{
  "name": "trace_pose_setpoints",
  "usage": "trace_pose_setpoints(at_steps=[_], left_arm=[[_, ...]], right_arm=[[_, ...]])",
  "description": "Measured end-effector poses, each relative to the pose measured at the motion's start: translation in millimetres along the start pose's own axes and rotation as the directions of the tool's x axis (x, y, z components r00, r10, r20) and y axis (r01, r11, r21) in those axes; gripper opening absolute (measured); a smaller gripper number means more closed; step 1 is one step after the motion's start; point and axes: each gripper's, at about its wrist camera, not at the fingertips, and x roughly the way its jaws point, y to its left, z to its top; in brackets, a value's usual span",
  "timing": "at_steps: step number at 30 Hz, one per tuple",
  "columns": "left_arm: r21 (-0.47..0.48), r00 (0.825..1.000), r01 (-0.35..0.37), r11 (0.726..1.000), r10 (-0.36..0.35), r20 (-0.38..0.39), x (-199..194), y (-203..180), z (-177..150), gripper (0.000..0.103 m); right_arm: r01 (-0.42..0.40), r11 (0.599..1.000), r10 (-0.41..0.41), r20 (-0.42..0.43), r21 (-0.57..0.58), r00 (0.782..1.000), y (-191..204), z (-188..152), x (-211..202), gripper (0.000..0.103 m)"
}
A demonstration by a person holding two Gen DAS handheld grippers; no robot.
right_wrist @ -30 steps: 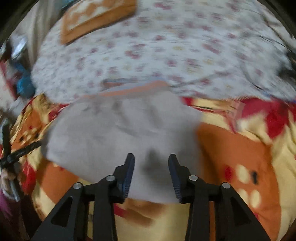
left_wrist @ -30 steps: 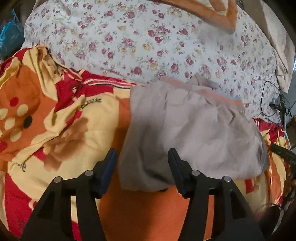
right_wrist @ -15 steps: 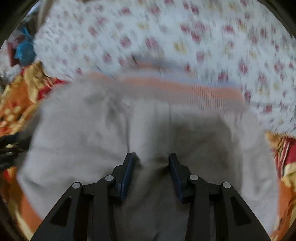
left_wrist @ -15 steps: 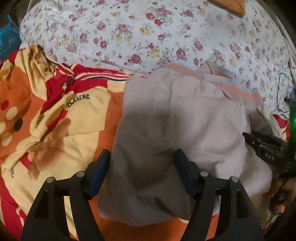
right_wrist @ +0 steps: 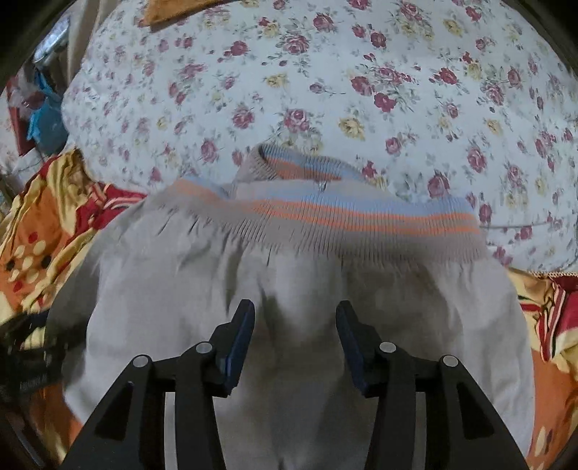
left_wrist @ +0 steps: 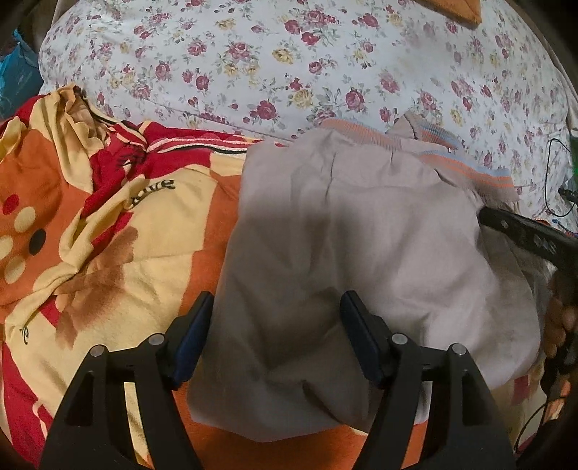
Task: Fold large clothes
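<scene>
A folded grey garment (left_wrist: 346,246) with an orange and blue striped ribbed hem (right_wrist: 346,213) lies on the bed. My left gripper (left_wrist: 276,325) is open, its fingers low over the garment's near left part, with nothing held. My right gripper (right_wrist: 294,329) is open over the garment's middle, just short of the hem, with grey cloth bulging between its fingers. The right gripper also shows at the right edge of the left wrist view (left_wrist: 523,235).
An orange, red and yellow blanket (left_wrist: 101,224) lies under and left of the garment. A white floral sheet (right_wrist: 325,90) covers the bed beyond. An orange cushion (left_wrist: 458,9) lies at the far edge. A black cable (left_wrist: 552,173) lies at the right.
Both grippers moved forward over the garment. The right one went from its near edge to close behind the striped hem and opened a little wider. The left stayed open.
</scene>
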Motion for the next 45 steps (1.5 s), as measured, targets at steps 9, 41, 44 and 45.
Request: trace_pose_setpoints(at_steps=[9, 41, 44, 45], left_arm=[[-0.017, 1.000, 0.006, 1.000, -0.007, -0.014, 6.3, 1.7, -0.1, 0.077], [-0.073, 0.999, -0.020, 0.997, 0.017, -0.039, -13.0, 1.4, -3.5, 0.083], [-0.067, 0.999, -0.021, 0.998, 0.019, -0.031, -21.4, 1.0, -5.8, 0.083], [-0.065, 0.999, -0.022, 0.998, 0.020, -0.027, -24.2, 1.0, -6.3, 0.083]], right_arm=[[0.032, 0.998, -0.029, -0.052, 0.061, 0.998, -16.7, 0.3, 52.1, 0.049], [-0.055, 0.998, 0.056, -0.035, 0.032, 0.998, -11.2, -65.7, -7.5, 0.066], [-0.024, 0.999, 0.026, -0.043, 0.032, 0.999, -5.4, -65.7, -13.1, 0.066], [-0.025, 0.999, 0.026, -0.040, 0.041, 0.999, -4.5, -66.9, -18.2, 0.066]])
